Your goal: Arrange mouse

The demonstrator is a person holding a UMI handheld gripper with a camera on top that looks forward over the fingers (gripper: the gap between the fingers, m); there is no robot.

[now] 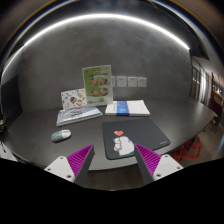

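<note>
The mouse (123,145) rests on the dark mouse pad (135,134), and I see my gripper (113,160) spread wide, its 2 fingers flanking that mouse untouched.

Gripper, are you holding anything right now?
Nothing. The gripper is open, and the mouse lies on the mat between its fingers, untouched.

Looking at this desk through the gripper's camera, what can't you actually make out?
- Gripper view: the print on the standing card and the papers is too small to read.
- The mouse on the dark mat: its near end is hidden behind the open gripper.
- The greenish thing is too small to identify.
</note>
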